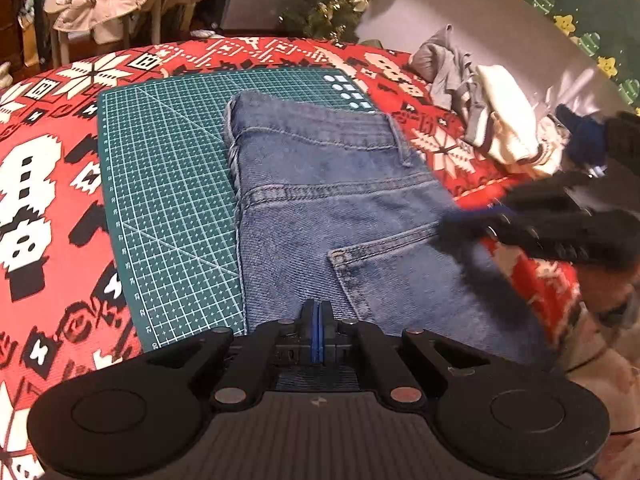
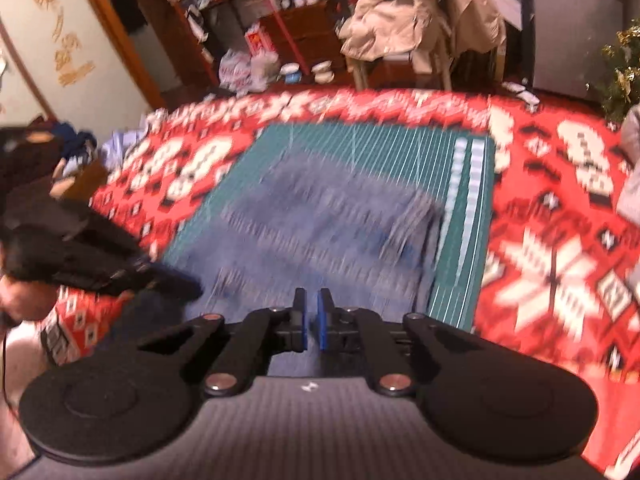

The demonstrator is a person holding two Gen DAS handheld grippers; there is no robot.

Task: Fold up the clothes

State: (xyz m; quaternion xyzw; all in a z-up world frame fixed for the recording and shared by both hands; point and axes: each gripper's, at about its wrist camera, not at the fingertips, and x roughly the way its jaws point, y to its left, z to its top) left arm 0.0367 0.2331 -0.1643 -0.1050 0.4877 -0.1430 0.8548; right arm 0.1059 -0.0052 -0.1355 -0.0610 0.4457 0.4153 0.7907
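Note:
Folded blue jeans point(image 1: 332, 208) lie on a green cutting mat point(image 1: 168, 184), back pocket up, waistband toward the far side. My left gripper point(image 1: 319, 312) hovers over the near edge of the denim with its blue pads pressed together; nothing shows between them. My right gripper point(image 1: 460, 228) comes in blurred from the right over the jeans' right edge. In the right wrist view the jeans point(image 2: 320, 216) are smeared by motion; the right gripper point(image 2: 312, 308) is above their near edge, its pads a narrow gap apart and empty. The left gripper point(image 2: 176, 284) enters from the left.
A red patterned cloth point(image 1: 52, 184) covers the table under the mat. Grey and cream garments point(image 1: 492, 120) are piled at the right. Beyond the far edge stand a chair draped with a beige coat point(image 2: 420, 16) and a decorated tree point(image 1: 340, 4). A hand point(image 2: 20, 300) holds the left gripper.

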